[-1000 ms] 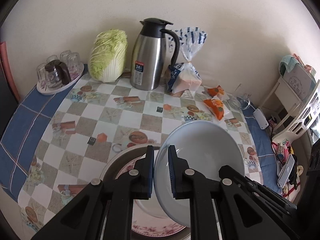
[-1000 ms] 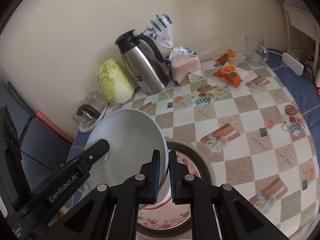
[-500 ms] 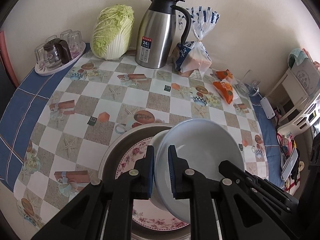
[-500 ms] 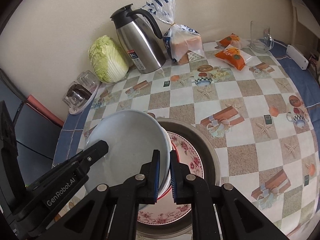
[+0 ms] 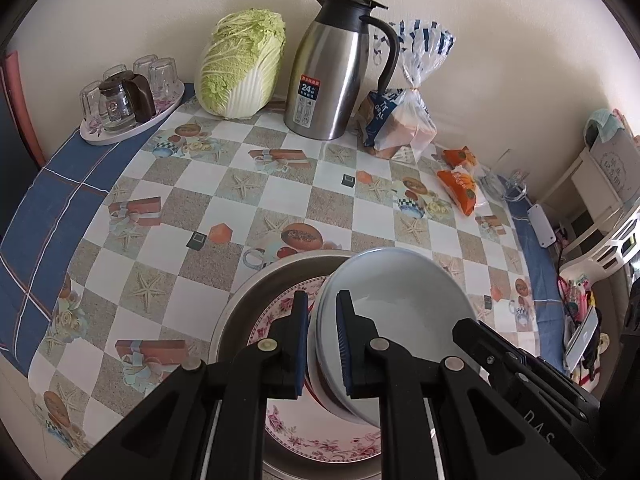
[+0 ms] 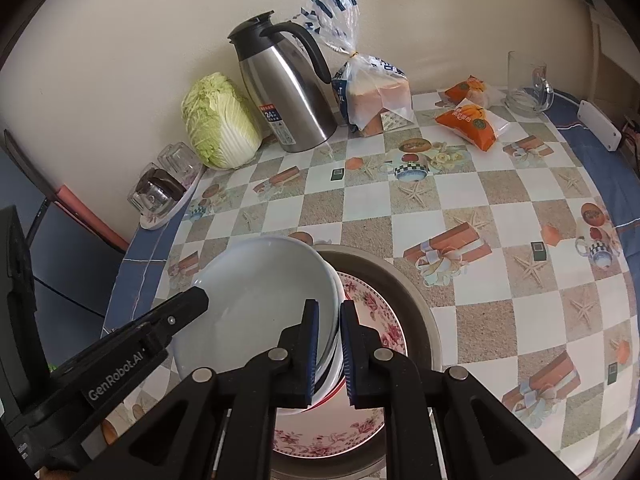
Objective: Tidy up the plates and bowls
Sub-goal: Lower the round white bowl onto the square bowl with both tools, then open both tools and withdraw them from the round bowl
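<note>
Moved: bowl (image 5: 404, 312) is coming down since before, now sitting on another bowl over floral plate (image 5: 320, 440) in metal basin (image 5: 240, 312).
Left gripper (image 5: 322, 344): clenching bowl's rim.
Right gripper (image 6: 329, 352): gripping opposite rim.

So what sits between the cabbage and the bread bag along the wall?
The steel thermos jug stands between the cabbage and bread bag; both wrist views show it.

Glossy pale ceramic bowl (image 5: 400, 304), brushed steel jug (image 5: 332, 76), matt black plastic tongs (image 5: 322, 340), smooth printed oilcloth over the desk (image 5: 168, 216)
</note>
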Tool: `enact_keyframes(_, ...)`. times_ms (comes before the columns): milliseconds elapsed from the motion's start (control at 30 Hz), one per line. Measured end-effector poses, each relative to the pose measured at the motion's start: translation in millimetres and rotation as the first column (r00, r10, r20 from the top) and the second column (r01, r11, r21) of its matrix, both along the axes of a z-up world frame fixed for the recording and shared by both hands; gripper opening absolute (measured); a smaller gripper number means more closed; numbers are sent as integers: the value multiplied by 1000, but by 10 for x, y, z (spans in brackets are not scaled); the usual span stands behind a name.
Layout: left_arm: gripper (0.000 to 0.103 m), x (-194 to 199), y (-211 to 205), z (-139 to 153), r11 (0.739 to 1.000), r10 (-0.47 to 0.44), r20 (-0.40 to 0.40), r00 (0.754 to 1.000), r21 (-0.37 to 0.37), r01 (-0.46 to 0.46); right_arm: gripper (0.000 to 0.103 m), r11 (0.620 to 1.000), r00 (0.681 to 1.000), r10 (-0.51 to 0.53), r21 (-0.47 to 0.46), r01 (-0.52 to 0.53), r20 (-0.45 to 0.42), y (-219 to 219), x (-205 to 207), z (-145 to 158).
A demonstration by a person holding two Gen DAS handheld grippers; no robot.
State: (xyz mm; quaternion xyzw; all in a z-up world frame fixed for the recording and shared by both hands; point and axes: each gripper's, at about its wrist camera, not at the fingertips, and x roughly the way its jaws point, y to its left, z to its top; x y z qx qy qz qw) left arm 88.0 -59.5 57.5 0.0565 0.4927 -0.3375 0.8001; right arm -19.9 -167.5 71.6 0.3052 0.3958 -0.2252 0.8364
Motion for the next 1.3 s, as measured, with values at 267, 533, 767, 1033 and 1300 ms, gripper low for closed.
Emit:
enact_keyframes(267,64,29,196,55,998,44,-17,999,-43,-45,64,997,1000,16,-69,-16,10,69,-80,102)
enact_keyframes(533,89,-2,498,60,994,108,25,994,-36,-108,91,993,999,28,-116,-25,23,188,-183,102)
enact_keyframes(767,92,-50,701,-73,991,129,66,989,26,-131,103,986,999,32,-163,-25,41,293,-301,87)
enact_keyframes(1033,92,-115,821,-177,987,103,141,985,112,-119,103,980,999,36,-196,-29,29,378,-399,24)
enact_keyframes(1300,92,-108,801,-415,967,50,132,990,243,-81,103,971,995,59,-226,-75,-77,404,-398,-150)
